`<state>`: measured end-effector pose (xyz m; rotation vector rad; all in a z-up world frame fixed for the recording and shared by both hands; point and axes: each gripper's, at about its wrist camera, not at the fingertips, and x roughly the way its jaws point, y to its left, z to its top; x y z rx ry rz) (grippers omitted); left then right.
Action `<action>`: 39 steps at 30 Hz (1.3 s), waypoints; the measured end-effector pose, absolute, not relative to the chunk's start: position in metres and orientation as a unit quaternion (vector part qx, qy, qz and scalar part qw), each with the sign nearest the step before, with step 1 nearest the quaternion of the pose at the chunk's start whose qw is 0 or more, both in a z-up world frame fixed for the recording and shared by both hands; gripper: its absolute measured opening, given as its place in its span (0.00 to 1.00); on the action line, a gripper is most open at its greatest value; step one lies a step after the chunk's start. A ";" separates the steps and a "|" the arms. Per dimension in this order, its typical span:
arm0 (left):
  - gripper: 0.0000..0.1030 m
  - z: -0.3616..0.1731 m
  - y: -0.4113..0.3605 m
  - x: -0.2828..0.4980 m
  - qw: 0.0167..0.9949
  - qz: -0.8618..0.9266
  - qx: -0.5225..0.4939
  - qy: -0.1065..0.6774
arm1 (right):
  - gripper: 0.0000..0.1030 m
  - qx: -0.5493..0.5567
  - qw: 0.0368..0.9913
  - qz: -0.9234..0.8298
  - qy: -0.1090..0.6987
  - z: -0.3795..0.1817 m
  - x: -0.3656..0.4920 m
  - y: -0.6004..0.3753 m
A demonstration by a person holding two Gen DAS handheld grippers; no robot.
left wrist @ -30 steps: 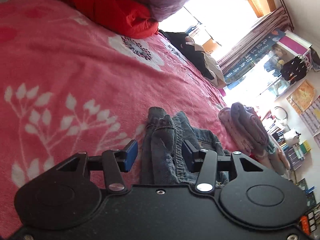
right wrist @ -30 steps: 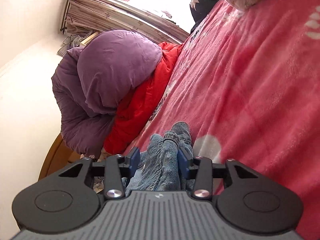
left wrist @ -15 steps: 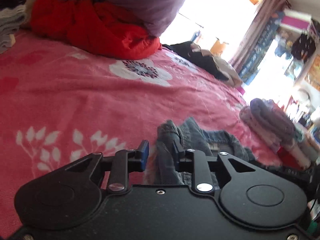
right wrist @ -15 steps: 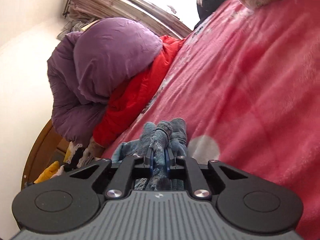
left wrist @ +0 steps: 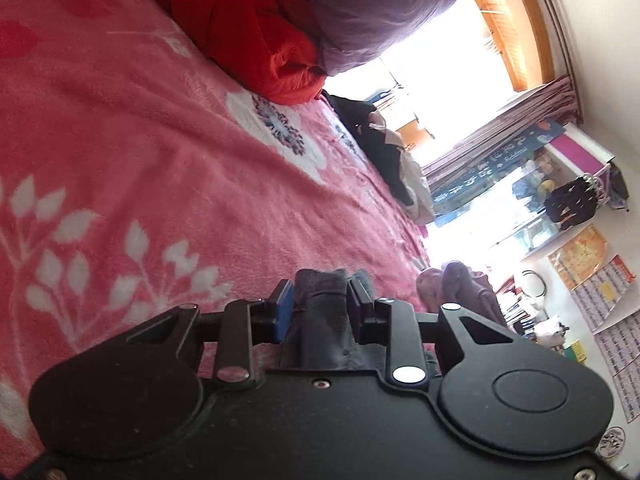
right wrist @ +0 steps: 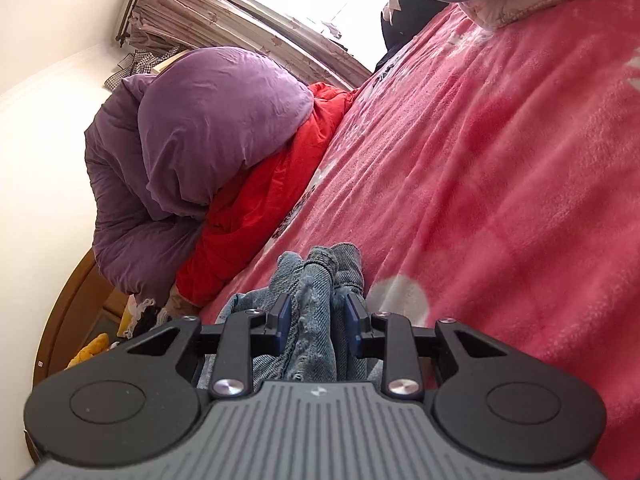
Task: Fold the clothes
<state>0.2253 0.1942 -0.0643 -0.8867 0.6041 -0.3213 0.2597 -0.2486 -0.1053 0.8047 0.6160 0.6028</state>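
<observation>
Blue denim jeans (right wrist: 344, 258) lie bunched on the pink flowered blanket (right wrist: 500, 200). In the right wrist view a gathered fold of the denim stands between the pads of my right gripper (right wrist: 316, 310), whose jaws are opening and loosening around it. In the left wrist view another bunch of the jeans (left wrist: 316, 332), dark in shadow, is pinched between the blue pads of my left gripper (left wrist: 320, 294), which is shut on it just above the blanket (left wrist: 160, 160).
A red quilt (left wrist: 256, 28) under a purple duvet (left wrist: 360, 8) is heaped at the bed's far side, near the wooden bed frame (right wrist: 68, 308). Folded clothes (left wrist: 460, 284) lie to the right of the left gripper. Dark garments (left wrist: 380, 140) lie by the window.
The left jaws narrowed onto the denim and the view rolled and shifted. The right jaws clamped tight on the fold half a second ago and now stand wider.
</observation>
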 end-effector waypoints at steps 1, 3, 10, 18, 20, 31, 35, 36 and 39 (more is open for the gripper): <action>0.26 -0.065 0.193 0.228 0.847 -0.153 -0.419 0.289 | 0.30 0.381 0.830 0.284 0.291 -0.106 0.260 -0.249; 0.21 -0.070 0.188 0.234 0.845 -0.157 -0.416 0.298 | 0.30 0.384 0.829 0.282 0.292 -0.108 0.260 -0.249; 0.07 -0.072 0.191 0.238 0.800 -0.174 -0.490 0.299 | 0.30 0.386 0.828 0.281 0.293 -0.109 0.259 -0.249; 0.41 -0.056 0.199 0.232 0.839 -0.130 -0.445 0.285 | 0.31 0.384 0.830 0.281 0.291 -0.108 0.260 -0.250; 0.41 -0.044 0.195 0.227 0.859 -0.138 -0.416 0.265 | 0.35 0.387 0.832 0.276 0.287 -0.106 0.259 -0.252; 0.08 -0.077 0.180 0.237 0.831 -0.141 -0.438 0.312 | 0.17 0.390 0.833 0.280 0.276 -0.105 0.266 -0.255; 0.11 -0.074 0.178 0.236 0.839 -0.133 -0.420 0.318 | 0.12 0.428 0.801 0.285 0.306 -0.120 0.276 -0.257; 0.29 -0.071 0.177 0.235 0.845 -0.128 -0.410 0.320 | 0.12 0.437 0.795 0.286 0.308 -0.123 0.278 -0.259; 0.46 -0.050 0.170 0.224 0.895 -0.095 -0.328 0.286 | 0.17 0.438 0.801 0.278 0.299 -0.117 0.272 -0.261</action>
